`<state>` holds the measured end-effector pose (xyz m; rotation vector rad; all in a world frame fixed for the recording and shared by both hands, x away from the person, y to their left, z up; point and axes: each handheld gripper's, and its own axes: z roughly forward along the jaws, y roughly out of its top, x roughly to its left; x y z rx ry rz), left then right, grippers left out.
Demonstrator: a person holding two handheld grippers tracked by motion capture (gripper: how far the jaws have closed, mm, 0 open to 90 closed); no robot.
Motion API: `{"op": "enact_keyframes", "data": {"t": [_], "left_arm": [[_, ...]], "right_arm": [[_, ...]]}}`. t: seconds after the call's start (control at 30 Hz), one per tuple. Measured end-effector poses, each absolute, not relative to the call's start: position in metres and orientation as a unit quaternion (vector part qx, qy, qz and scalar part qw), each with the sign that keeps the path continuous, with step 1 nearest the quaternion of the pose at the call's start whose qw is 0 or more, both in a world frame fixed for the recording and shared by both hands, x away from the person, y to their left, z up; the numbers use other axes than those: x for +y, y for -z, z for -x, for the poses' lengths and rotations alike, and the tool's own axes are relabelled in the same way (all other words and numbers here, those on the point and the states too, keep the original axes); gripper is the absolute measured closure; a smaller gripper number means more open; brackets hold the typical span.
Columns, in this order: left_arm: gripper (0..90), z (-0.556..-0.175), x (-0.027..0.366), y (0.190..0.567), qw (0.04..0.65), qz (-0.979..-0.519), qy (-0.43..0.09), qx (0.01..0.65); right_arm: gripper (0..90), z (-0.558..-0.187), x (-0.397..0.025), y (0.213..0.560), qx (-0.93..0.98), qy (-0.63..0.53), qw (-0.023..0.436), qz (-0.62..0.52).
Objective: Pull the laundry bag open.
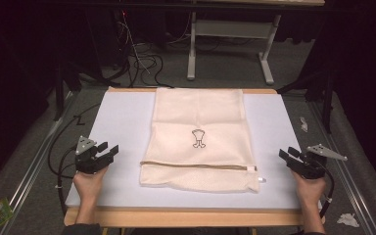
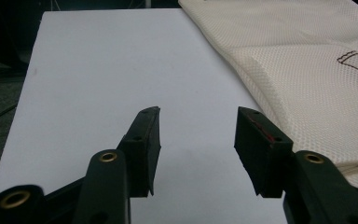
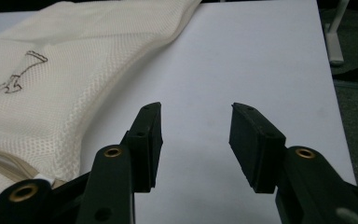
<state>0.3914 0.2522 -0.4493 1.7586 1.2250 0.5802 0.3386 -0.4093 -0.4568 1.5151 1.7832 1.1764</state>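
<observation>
left gripper [image 1: 108, 152] at worktop [image 1: 117, 122] left edge, jaws spread, empty. mesh bag [image 1: 200, 137] flat at centre, long axis running away, zipper [image 1: 196, 166] along near end. right gripper [image 1: 288, 156] at right edge, jaws spread, empty. bag midway, inward of both.

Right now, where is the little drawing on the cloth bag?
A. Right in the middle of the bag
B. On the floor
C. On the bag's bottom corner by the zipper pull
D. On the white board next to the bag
A: in the high view the small dark drawing sits at the middle of the cream mesh bag, above the zipper that runs across its near end.
</observation>
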Motion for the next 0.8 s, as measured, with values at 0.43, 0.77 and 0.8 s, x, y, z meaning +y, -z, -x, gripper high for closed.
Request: {"op": "enact_keyframes", "data": {"t": [0.43, 0.77, 0.8], "left_arm": [[50.1, -0.400, 0.244, 0.465, 0.426, -0.715, -0.230, 0.505], [50.0, -0.406, 0.236, 0.472, 0.416, -0.718, -0.238, 0.505], [50.0, -0.406, 0.236, 0.472, 0.416, -0.718, -0.237, 0.506]], "right_arm": [[55.1, -0.350, -0.403, 0.464, 0.670, -0.402, 0.266, -0.565], [55.6, -0.359, -0.396, 0.471, 0.677, -0.383, 0.263, -0.571], [55.5, -0.360, -0.396, 0.471, 0.676, -0.382, 0.262, -0.573]]}}
